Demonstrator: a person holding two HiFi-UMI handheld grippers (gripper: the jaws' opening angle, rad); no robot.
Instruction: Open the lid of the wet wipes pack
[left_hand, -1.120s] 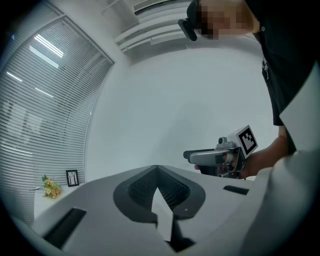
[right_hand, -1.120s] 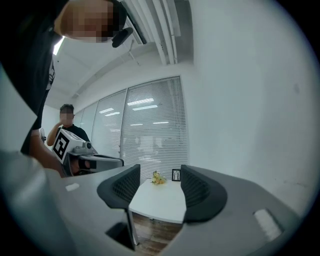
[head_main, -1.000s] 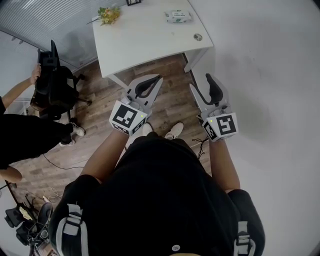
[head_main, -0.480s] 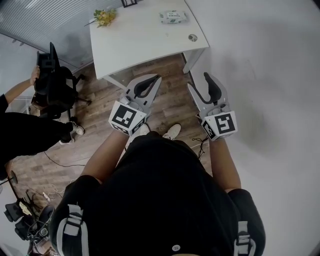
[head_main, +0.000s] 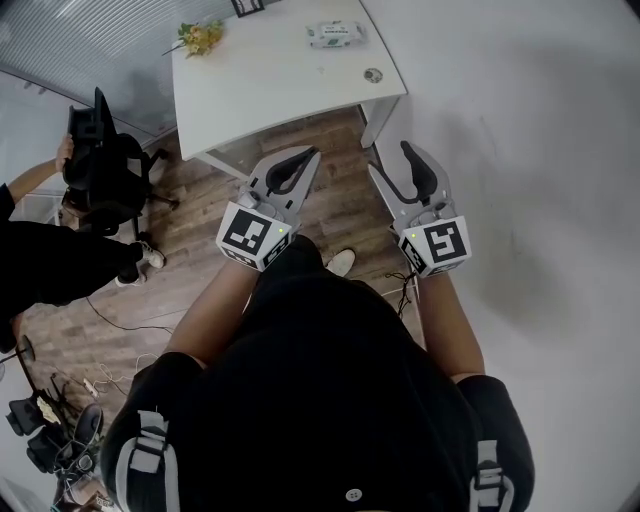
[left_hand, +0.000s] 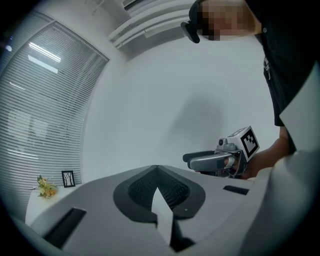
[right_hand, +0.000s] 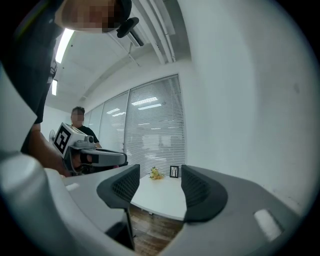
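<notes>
- Grey left gripper (head_main: 312, 155), held out level before the body and aimed toward the white bench (head_main: 270, 90). Jaws clenched tip to tip, nothing between them. Probably kept closed because not needed yet, perhaps meant later for pressing the pack down.
- Right gripper (head_main: 392, 160) just beside it, near but not touching, in the same level pose. Jaws released and standing well apart, empty, with only the bench and the wall visible through the gap. Judged as made ready for catching the lid.
- Wooden floor (head_main: 340, 205) below both grippers, and the bench well apart from them. No contact with anything, so the task is judged as not yet begun and the pack as out of reach.
- On the bench, from the left:
  - yellow flowers (head_main: 197, 37) near the far left corner;
  - small dark picture frame (head_main: 245, 5) at the far edge;
  - wet wipes pack (head_main: 333, 33);
  - small round object (head_main: 372, 75) nearer the front right corner.
- Wet wipes pack lying flat and alone toward the far right part of the bench, apart from the other things. Seemingly placed so for a free approach from the front.
- Long axis of the pack running across the head view, from left to right, with the broad printed face turned up. Lid too small to make out, so impossible to tell the hinge side or the opening direction.
</notes>
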